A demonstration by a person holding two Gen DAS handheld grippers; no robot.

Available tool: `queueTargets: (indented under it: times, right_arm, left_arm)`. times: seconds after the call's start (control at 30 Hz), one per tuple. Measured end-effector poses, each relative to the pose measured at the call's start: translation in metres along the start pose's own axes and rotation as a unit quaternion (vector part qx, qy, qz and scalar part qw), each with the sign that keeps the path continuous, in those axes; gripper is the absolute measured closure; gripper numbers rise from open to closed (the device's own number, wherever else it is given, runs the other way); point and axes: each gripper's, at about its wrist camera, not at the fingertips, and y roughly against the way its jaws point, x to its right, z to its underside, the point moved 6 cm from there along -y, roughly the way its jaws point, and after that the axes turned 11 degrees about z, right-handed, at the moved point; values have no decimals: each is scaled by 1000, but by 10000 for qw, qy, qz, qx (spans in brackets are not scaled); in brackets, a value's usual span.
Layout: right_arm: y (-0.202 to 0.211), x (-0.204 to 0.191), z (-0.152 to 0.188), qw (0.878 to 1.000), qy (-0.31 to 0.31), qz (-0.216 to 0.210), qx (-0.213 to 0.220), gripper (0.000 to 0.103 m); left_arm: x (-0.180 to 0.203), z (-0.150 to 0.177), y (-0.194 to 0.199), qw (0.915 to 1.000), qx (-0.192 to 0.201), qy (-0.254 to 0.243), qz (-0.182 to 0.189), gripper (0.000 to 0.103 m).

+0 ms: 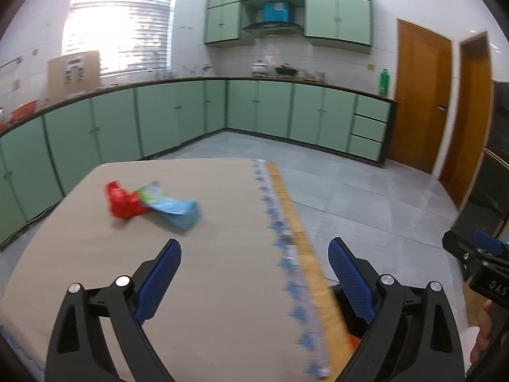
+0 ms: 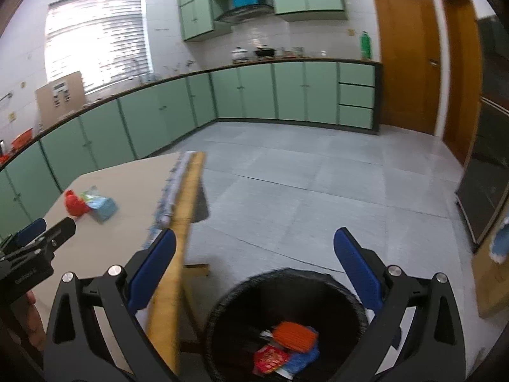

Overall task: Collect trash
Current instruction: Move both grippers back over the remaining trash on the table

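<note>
Wrappers (image 1: 149, 202) left on the table (image 1: 206, 270); both grippers, left (image 1: 254, 273) and right (image 2: 254, 264), gape empty; a careless grab could knock them floorward.

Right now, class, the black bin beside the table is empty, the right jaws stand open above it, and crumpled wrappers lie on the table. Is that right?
Not quite: the black bin is not empty. The right wrist view shows an orange packet and other wrappers inside it. The rest holds: the right gripper has its jaws open above the bin, and crumpled wrappers lie on the table.
</note>
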Motion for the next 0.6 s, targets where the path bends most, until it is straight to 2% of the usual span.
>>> queueTargets:
  times: [0.33,0.6]
  right_arm:
    - [-13,-110,-22,9965,462,-687,135,6]
    - [-38,-191,-28,9903,853,-1093,61,6]
  left_arm:
    - [-101,-6,21,9957,149,357,-839,11]
    - [-169,-6,15,9894,129,550,-1341,11]
